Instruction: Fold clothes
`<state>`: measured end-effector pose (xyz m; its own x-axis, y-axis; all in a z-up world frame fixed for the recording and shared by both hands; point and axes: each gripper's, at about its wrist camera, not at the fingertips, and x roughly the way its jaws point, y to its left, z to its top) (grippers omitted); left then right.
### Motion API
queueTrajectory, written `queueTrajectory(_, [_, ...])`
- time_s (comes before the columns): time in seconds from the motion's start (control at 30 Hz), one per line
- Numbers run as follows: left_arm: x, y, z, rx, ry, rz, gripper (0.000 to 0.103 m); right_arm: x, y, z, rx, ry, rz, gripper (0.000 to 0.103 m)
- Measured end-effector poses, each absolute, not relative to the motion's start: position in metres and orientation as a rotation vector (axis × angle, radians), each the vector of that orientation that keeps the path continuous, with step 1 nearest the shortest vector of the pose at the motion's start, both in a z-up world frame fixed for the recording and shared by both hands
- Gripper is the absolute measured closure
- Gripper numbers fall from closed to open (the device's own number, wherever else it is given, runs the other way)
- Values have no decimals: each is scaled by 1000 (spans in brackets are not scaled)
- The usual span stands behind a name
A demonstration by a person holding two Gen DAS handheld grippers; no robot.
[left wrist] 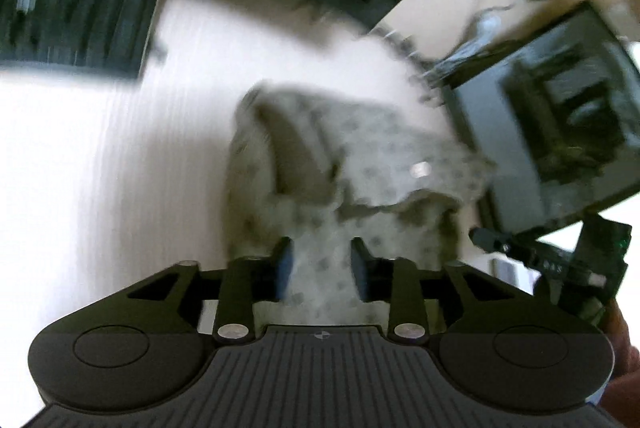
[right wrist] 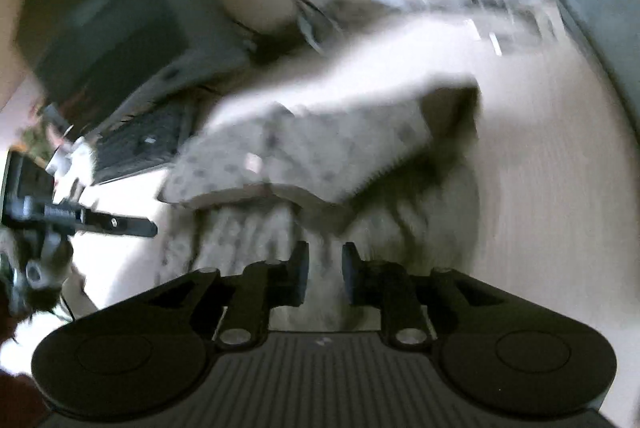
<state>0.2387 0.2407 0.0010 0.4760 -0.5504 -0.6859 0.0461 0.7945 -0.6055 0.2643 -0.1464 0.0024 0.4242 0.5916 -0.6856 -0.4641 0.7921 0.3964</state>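
Both views motion-blurred. Left gripper (left wrist: pixel 322 268) — fingers closed on a bunched fold of the grey spotted garment (left wrist: pixel 344 164), cloth pinched between the blue pads and hanging forward over the pale counter (left wrist: pixel 100 156). Right gripper (right wrist: pixel 324 274) — fingers closed narrow on another gathered part of the same garment (right wrist: pixel 304 156), fabric rising in pleats from between the pads. The garment is lifted partly off the counter, draped in a loose heap between and ahead of the two grippers. Dark monitor (left wrist: pixel 560 132) stands just beside the garment, cables (left wrist: pixel 488 20) behind it. Keyboard (right wrist: pixel 140 144) lies near the cloth's edge in the right view. Other details too blurred to tell.
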Motion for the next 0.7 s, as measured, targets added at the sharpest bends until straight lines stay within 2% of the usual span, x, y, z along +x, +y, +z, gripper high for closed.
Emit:
queueTrajectory(0.07, [238,243,24,-550,936,-418,55,267,-141,27,86,823,663,85])
queueTrajectory(0.13, [248,241,39,-546,868,-417,50,279,-131,39,28,747,637,77])
queueTrajectory(0.23, [270,232,33,-553,850,-381,50,307,-111,38,-22,688,603,72])
queueTrajectory(0.4, [297,211,-21,-508,998,-327,55,328,-90,-27,-131,839,570,71])
queueTrajectory(0.43, [298,207,-32,-484,1033,-324,61,328,-89,-39,-152,858,575,70])
queueTrajectory(0.5, [298,203,-40,-468,1066,-329,61,327,-85,-39,-199,856,594,66])
queueTrajectory(0.57, [297,202,-40,-446,1071,-332,61,329,-74,-25,-258,841,634,53])
queueTrajectory(0.6, [297,202,-39,-436,1074,-334,61,328,-67,-15,-283,809,671,35])
queueTrajectory(0.63, [298,203,-38,-429,1076,-337,61,328,-61,-5,-308,776,708,22])
queueTrajectory(0.7, [297,203,-37,-427,1079,-341,60,330,-45,8,-353,742,787,19])
